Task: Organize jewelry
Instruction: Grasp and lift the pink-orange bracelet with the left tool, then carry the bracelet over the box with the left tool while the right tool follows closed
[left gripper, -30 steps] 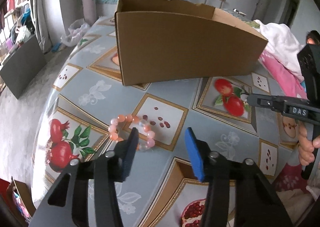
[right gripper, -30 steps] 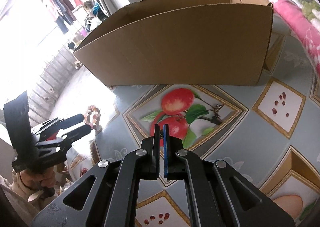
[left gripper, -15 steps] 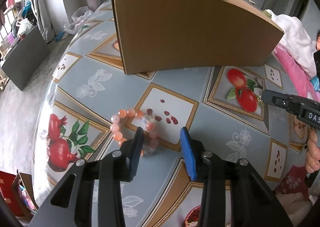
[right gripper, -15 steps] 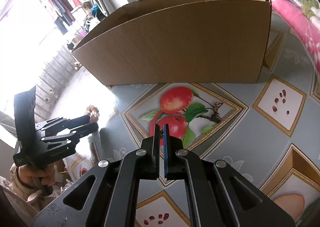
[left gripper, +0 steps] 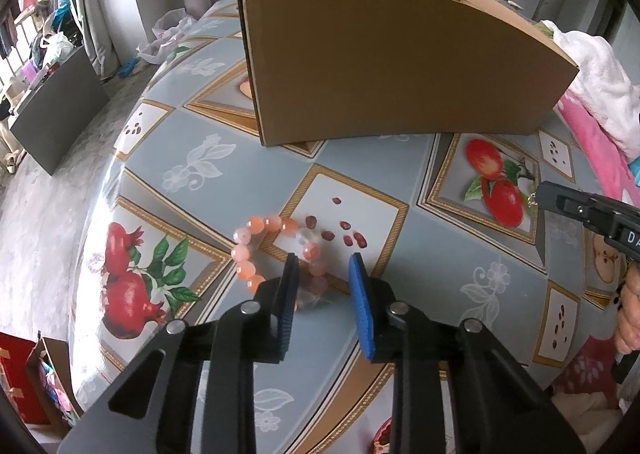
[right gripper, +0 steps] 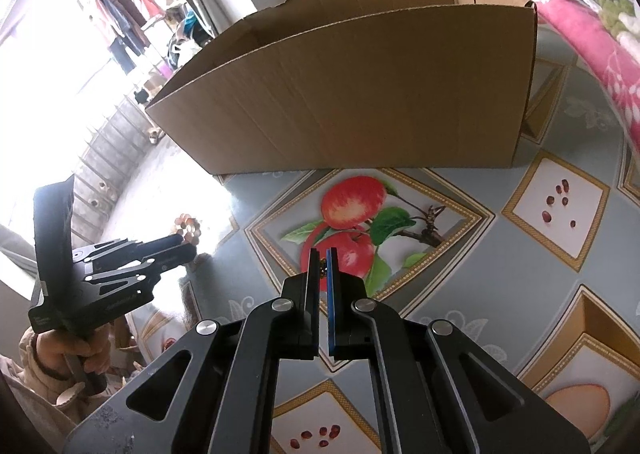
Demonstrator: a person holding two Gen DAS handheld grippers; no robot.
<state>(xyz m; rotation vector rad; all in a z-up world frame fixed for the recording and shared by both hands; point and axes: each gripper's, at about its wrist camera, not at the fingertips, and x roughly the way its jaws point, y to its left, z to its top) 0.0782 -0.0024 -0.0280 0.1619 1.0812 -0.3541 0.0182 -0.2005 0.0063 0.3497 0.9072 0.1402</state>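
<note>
A pink and orange bead bracelet [left gripper: 256, 250] lies on the fruit-patterned tablecloth. My left gripper [left gripper: 324, 270] is open and low over it, with the bracelet's right side between the jaws. It also shows far left in the right wrist view [right gripper: 188, 228]. My right gripper [right gripper: 323, 262] is shut on a small dark beaded jewelry piece [right gripper: 322, 266], held above the printed apples. In the left wrist view its tip [left gripper: 540, 191] shows a small gold dangling bit. The open cardboard box [left gripper: 392, 65] stands behind.
The table edge [left gripper: 100, 213] curves away on the left, with floor clutter below. Pink and white cloth [left gripper: 592, 93] lies at the right beside the box. The box also fills the back of the right wrist view [right gripper: 360, 93].
My left gripper has moved forward and down onto the bracelet, and its jaws have narrowed around the bracelet's right side. My right gripper has stayed nearly still and shut.
</note>
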